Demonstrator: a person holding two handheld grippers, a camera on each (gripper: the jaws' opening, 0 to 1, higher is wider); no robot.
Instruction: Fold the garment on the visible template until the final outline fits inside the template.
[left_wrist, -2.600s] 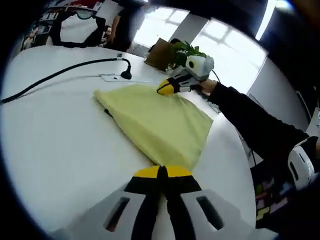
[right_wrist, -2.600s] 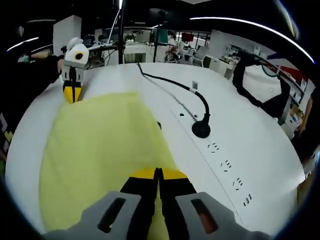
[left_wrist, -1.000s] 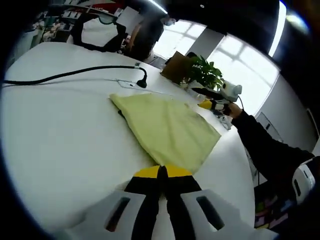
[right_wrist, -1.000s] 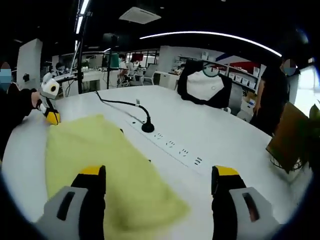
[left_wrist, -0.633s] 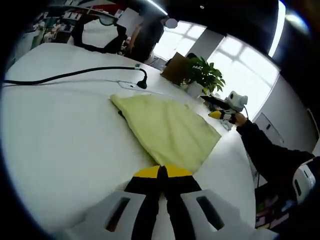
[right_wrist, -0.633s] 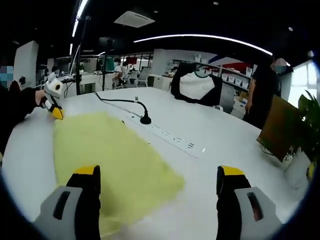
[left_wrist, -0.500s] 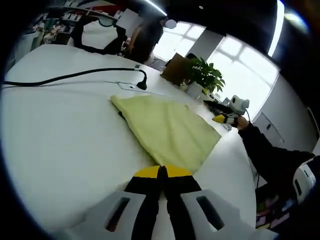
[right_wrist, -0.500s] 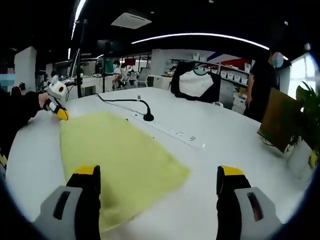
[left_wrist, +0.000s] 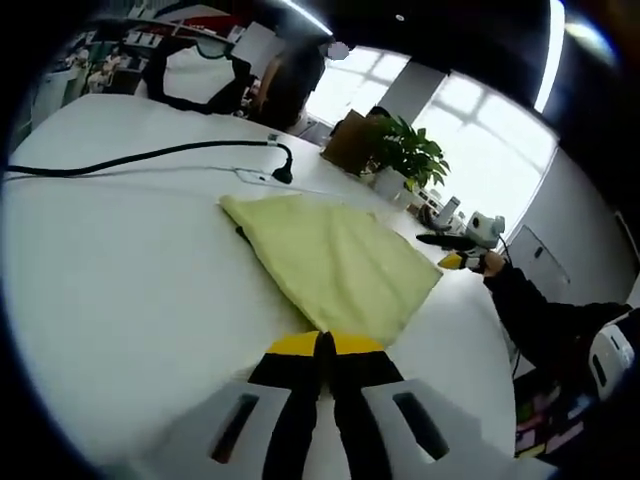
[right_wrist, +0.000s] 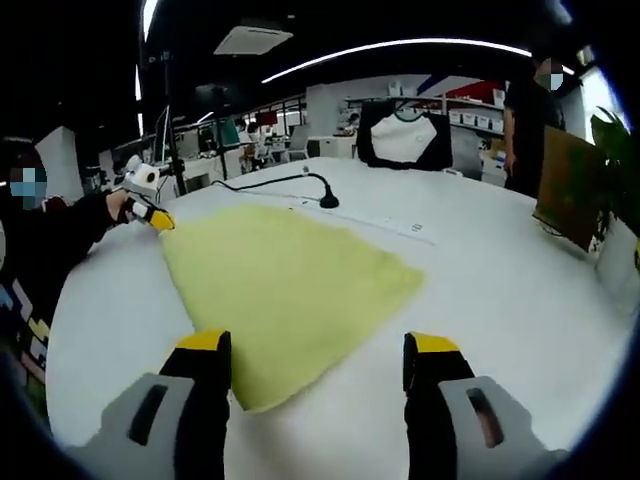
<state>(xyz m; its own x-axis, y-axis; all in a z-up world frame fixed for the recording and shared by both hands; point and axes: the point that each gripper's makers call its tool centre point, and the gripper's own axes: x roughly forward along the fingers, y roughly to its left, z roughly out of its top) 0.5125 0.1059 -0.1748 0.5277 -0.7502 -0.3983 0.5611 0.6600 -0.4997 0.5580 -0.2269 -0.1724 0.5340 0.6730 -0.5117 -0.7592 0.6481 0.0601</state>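
Note:
A pale yellow garment lies folded flat in a rough triangle on the round white table. My left gripper is shut at its near corner, and the cloth runs right up to the closed yellow tips. In the right gripper view the left gripper rests at the garment's far left corner, held by a dark-sleeved arm. My right gripper stands open just short of the cloth's near edge, nothing between its fingers. From the left gripper view the right gripper hovers off the garment's right corner.
A black gooseneck cable and a socket strip run along the table beyond the garment. A brown box and a potted plant stand at the far edge. A person stands by a draped chair.
My right gripper has let go of the cloth, opened, and drawn back off the garment's right corner. The garment lies flatter. The left gripper has stayed shut at its corner.

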